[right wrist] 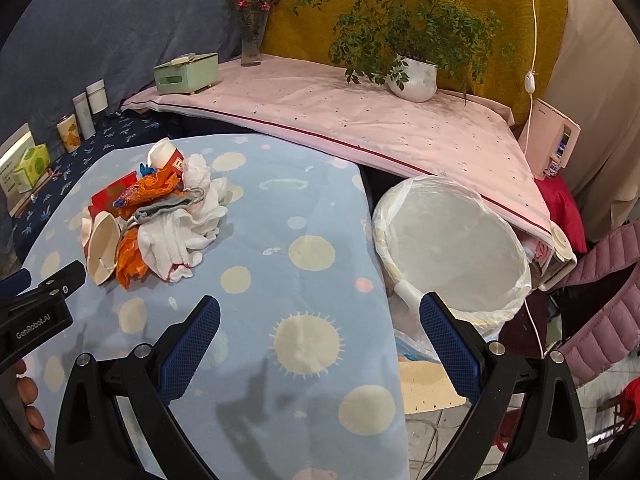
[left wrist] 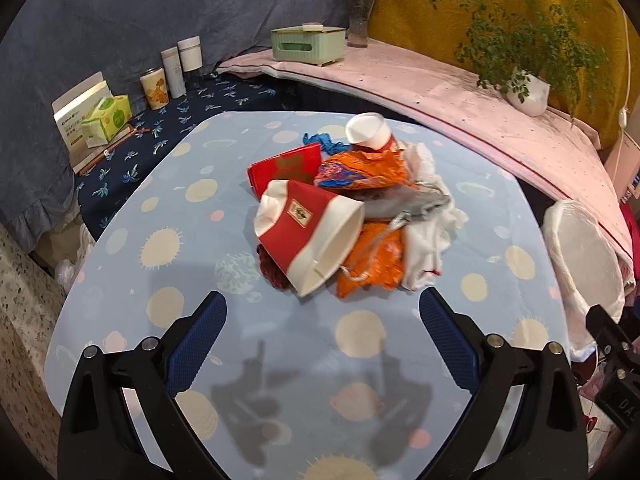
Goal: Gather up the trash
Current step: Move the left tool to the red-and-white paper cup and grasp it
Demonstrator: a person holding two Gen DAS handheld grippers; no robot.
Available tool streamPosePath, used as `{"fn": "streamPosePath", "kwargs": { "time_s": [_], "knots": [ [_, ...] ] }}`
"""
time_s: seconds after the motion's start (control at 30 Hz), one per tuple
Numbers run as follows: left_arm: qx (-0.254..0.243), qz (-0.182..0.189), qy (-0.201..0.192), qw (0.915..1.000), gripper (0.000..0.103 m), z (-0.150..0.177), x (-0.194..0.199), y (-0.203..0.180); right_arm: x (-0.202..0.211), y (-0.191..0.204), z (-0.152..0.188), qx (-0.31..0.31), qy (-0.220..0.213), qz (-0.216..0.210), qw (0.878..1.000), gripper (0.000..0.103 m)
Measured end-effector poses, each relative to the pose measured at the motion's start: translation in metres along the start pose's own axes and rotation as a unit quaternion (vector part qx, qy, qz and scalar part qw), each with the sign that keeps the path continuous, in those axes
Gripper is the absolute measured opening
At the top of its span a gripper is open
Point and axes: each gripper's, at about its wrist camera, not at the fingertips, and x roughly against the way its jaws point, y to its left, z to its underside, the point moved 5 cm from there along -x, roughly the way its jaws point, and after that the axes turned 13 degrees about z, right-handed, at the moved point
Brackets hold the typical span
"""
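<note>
A pile of trash lies on the blue dotted tablecloth (left wrist: 280,340): a red and white paper cup (left wrist: 308,232) on its side, a second paper cup (left wrist: 368,132), a red packet (left wrist: 284,168), orange wrappers (left wrist: 368,168), white crumpled tissue (left wrist: 428,240) and a grey rag (left wrist: 404,200). My left gripper (left wrist: 322,312) is open and empty, just in front of the pile. My right gripper (right wrist: 320,320) is open and empty over the table's right edge. The pile (right wrist: 160,216) is to its far left. A bin lined with a white bag (right wrist: 452,248) stands right of the table.
A pink-covered shelf (right wrist: 360,120) holds a green tissue box (right wrist: 188,72), a flower vase (right wrist: 252,40) and a potted plant (right wrist: 416,76). Jars and boxes (left wrist: 120,108) stand at the far left. The bin also shows in the left wrist view (left wrist: 580,264). Clothes (right wrist: 600,300) hang at right.
</note>
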Motion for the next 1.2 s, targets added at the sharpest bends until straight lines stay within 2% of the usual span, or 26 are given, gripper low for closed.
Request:
{"fn": "streamPosePath", "kwargs": {
  "time_s": [0.13,0.43,0.53,0.6,0.67,0.77,0.8,0.87,0.93,1.03,1.2],
  "knots": [
    [-0.021,-0.011,0.012,0.9997,0.093,-0.008,-0.019,0.014,-0.01,0.021,-0.011,0.005,0.0,-0.011,1.0,0.095],
    [-0.007,0.013,0.016,0.9998,0.091,-0.027,-0.045,0.03,-0.025,0.064,-0.029,0.018,0.004,-0.036,0.999,0.095],
    [-0.014,0.02,0.019,0.9995,0.085,-0.032,-0.051,0.029,-0.026,0.076,-0.037,0.019,0.003,-0.043,0.999,0.095],
    [-0.015,0.031,0.028,0.999,0.072,-0.033,-0.055,0.029,-0.026,0.084,-0.042,0.02,0.001,-0.049,0.999,0.095],
    [-0.014,0.039,0.037,0.9985,0.065,-0.033,-0.06,0.03,-0.027,0.093,-0.048,0.022,-0.001,-0.058,0.998,0.093],
    [-0.009,0.051,0.044,0.9977,0.055,-0.033,-0.063,0.033,-0.03,0.109,-0.052,0.03,0.001,-0.075,0.997,0.086],
    [-0.006,0.057,0.045,0.9973,0.043,-0.033,-0.064,0.035,-0.031,0.116,-0.053,0.034,0.004,-0.083,0.996,0.081],
    [-0.001,0.07,0.054,0.9961,0.028,-0.033,-0.066,0.037,-0.037,0.129,-0.052,0.043,0.015,-0.101,0.994,0.071],
    [0.004,0.074,0.052,0.9959,0.025,-0.033,-0.065,0.041,-0.04,0.141,-0.051,0.047,0.025,-0.114,0.992,0.058],
    [-0.002,0.073,0.043,0.9964,0.016,-0.034,-0.06,0.044,-0.042,0.155,-0.048,0.053,0.034,-0.13,0.99,0.05],
    [0.008,0.079,0.038,0.9961,0.009,-0.039,-0.054,0.053,-0.043,0.173,-0.046,0.06,0.043,-0.147,0.986,0.037]
  ]
}}
